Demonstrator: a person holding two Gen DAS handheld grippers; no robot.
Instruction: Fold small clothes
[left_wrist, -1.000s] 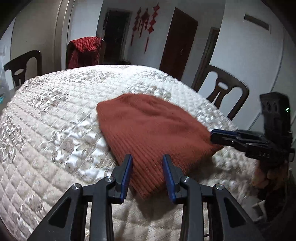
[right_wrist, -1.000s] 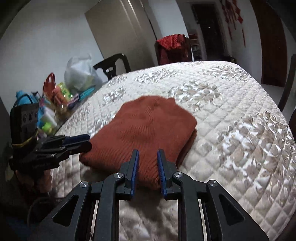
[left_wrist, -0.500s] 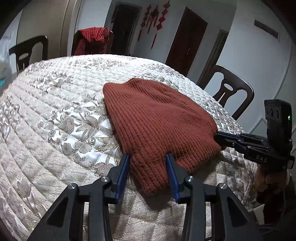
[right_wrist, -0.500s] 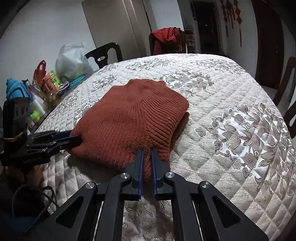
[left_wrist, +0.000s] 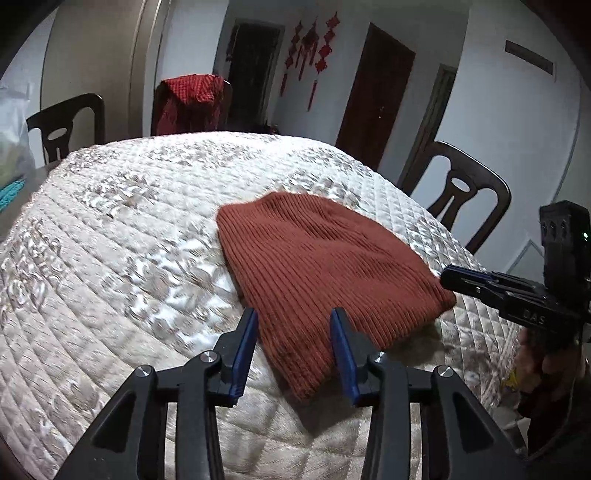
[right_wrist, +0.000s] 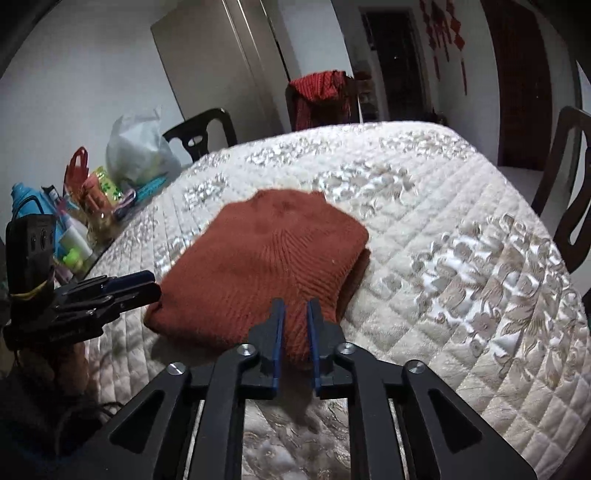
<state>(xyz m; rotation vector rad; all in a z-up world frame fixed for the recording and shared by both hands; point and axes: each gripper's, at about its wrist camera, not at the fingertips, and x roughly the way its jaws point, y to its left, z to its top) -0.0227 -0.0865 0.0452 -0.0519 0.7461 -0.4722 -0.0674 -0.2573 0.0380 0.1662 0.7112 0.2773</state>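
A rust-red ribbed knit garment (left_wrist: 317, 266) lies folded on the quilted cream table cover (left_wrist: 110, 258); it also shows in the right wrist view (right_wrist: 266, 258). My left gripper (left_wrist: 293, 339) is open, its jaws either side of the garment's near corner, just above it. My right gripper (right_wrist: 294, 332) is partly open at the garment's near edge, with knit showing between the jaws. Each gripper shows in the other's view: the right one (left_wrist: 465, 278) at the garment's right edge, the left one (right_wrist: 140, 284) at its left edge.
Dark wooden chairs (left_wrist: 461, 195) stand around the table; one far chair carries a red cloth (left_wrist: 192, 99). A white plastic bag (right_wrist: 140, 147), bottles and small colourful items (right_wrist: 74, 229) crowd the table's left side. Doors and red hangings are behind.
Both grippers pulled back a little from the garment. The right gripper's jaws widened from nearly shut to partly open. The left gripper stays open.
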